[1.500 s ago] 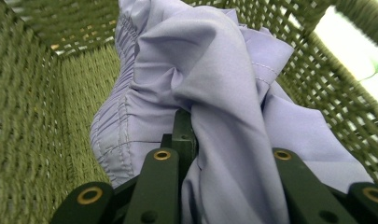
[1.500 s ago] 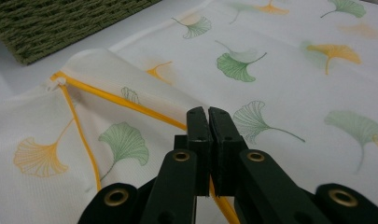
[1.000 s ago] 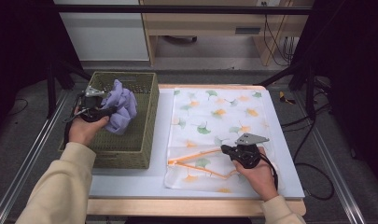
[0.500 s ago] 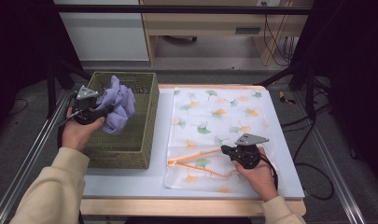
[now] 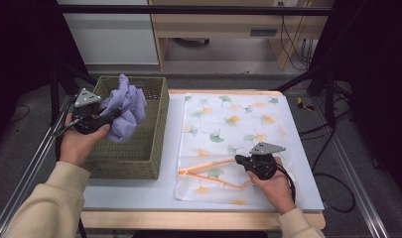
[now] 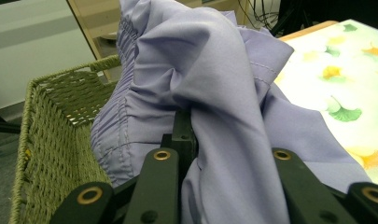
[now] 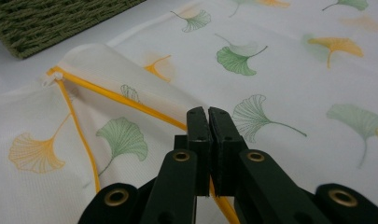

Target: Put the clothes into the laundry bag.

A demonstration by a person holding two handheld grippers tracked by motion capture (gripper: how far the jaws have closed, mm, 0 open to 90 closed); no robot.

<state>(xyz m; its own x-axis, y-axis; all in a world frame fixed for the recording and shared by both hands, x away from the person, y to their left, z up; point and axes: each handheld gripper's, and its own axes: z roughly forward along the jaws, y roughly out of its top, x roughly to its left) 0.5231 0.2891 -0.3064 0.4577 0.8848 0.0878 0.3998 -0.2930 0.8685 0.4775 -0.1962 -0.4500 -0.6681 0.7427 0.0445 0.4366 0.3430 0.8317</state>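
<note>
Left claw (image 5: 108,118) grips the lilac cloth (image 5: 125,110) above the basket (image 5: 156,130); right claw (image 5: 240,160) pinches the mesh bag's (image 5: 228,124) orange edge (near the counter's front).

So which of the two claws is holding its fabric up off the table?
The left claw, lifting the bunched purple garment above the woven basket. The right claw pinches the leaf-print bag's orange edge low on the table.

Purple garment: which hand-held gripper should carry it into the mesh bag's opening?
Left. The left hand-held gripper already clamps the purple garment above the wicker basket, while the right hand-held gripper is shut on the mesh laundry bag's orange-edged opening, lifting it.
</note>
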